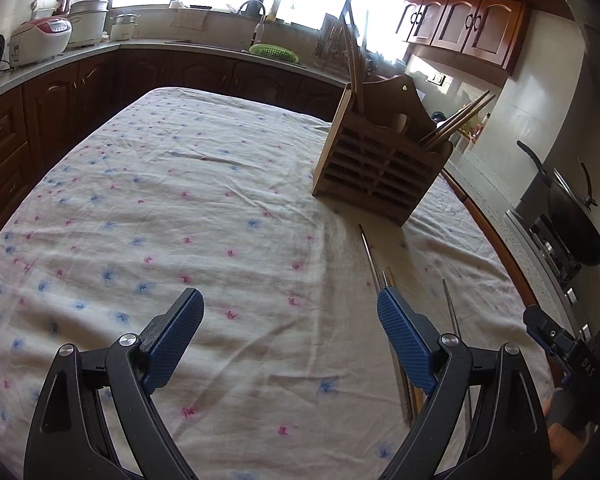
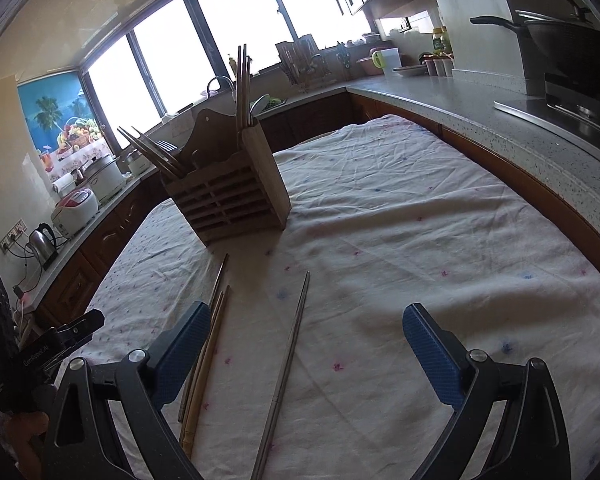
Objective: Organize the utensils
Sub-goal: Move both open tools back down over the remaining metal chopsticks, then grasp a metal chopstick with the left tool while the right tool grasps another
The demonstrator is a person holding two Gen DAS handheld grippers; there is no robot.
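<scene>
A slatted wooden utensil holder (image 1: 380, 160) (image 2: 228, 196) stands on the cloth-covered table, with chopsticks leaning out of its compartments. Loose chopsticks lie in front of it. A metal chopstick (image 2: 288, 356) lies between the fingers of my right gripper (image 2: 306, 330), which is open above the cloth. A wooden chopstick (image 2: 204, 364) and another metal chopstick (image 2: 219, 280) lie beside its left finger. My left gripper (image 1: 290, 312) is open over bare cloth. A metal chopstick (image 1: 370, 256) runs past its right finger, and another chopstick (image 1: 454, 312) lies further right.
The table cloth (image 1: 180, 200) is white with pink and blue flowers. Kitchen counters (image 2: 480, 120) surround the table, with a wok (image 2: 560, 36) on a stove at the right and a rice cooker (image 1: 40, 38) and kettle (image 2: 42, 244) at the left. The other hand-held gripper (image 1: 560, 340) shows at the right edge.
</scene>
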